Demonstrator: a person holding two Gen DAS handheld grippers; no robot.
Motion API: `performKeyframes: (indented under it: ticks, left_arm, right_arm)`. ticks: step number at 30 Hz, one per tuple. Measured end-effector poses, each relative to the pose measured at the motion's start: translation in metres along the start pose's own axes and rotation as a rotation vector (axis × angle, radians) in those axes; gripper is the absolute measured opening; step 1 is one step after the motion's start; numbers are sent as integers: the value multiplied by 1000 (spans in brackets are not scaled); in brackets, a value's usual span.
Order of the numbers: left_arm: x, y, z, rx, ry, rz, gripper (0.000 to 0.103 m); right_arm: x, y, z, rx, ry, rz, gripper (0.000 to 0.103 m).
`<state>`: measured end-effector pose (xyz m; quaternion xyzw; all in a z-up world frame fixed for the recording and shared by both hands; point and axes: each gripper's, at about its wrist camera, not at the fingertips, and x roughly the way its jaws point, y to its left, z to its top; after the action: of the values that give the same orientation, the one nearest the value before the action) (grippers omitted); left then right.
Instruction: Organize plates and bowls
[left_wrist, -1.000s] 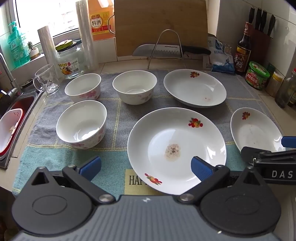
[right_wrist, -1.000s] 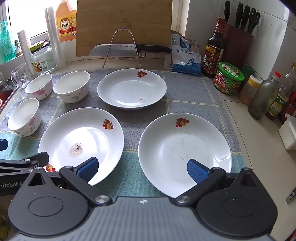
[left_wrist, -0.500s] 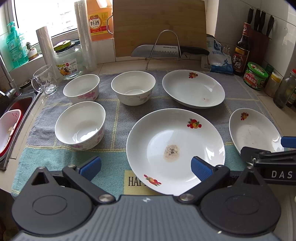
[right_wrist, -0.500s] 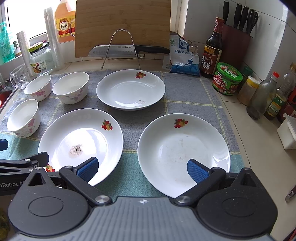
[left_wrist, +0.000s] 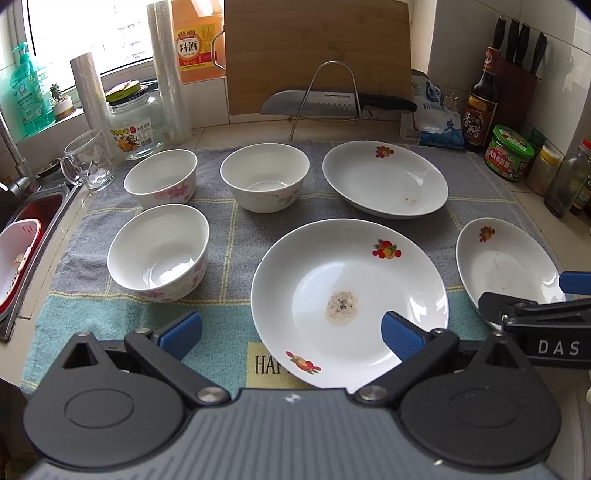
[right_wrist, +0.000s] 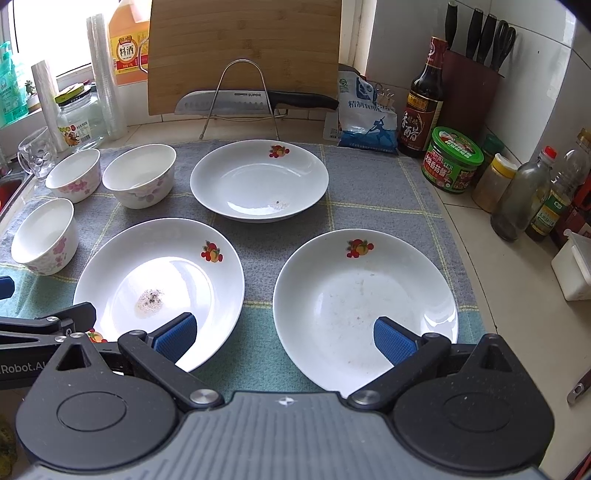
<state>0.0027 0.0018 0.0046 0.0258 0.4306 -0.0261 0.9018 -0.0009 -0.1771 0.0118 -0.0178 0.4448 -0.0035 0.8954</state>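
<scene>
A: Left wrist view: the left gripper (left_wrist: 291, 330) is hanging low in the frame, fingers spread wide, gripping nothing. The big plate (left_wrist: 349, 302) is sitting dead centre on the towel (left_wrist: 236, 236), three bowls (left_wrist: 159, 253) are sitting to its left, and another plate (left_wrist: 384, 179) is lying upper right.

B: And the right wrist view?

A: The right gripper (right_wrist: 284, 338) is also gaping apart and empty. Its right finger is showing over the lower-right plate (right_wrist: 365, 306), its left finger over the edge of the stained plate (right_wrist: 162, 291). The knife (right_wrist: 255, 101) is resting on its rack up top.
</scene>
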Motion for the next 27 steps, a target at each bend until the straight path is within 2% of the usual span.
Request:
performKeyframes:
  ticks: [27]
  left_arm:
    - [2, 0, 2, -4, -2, -20, 102]
  right_arm:
    - [3, -3, 3, -3, -1, -10, 103]
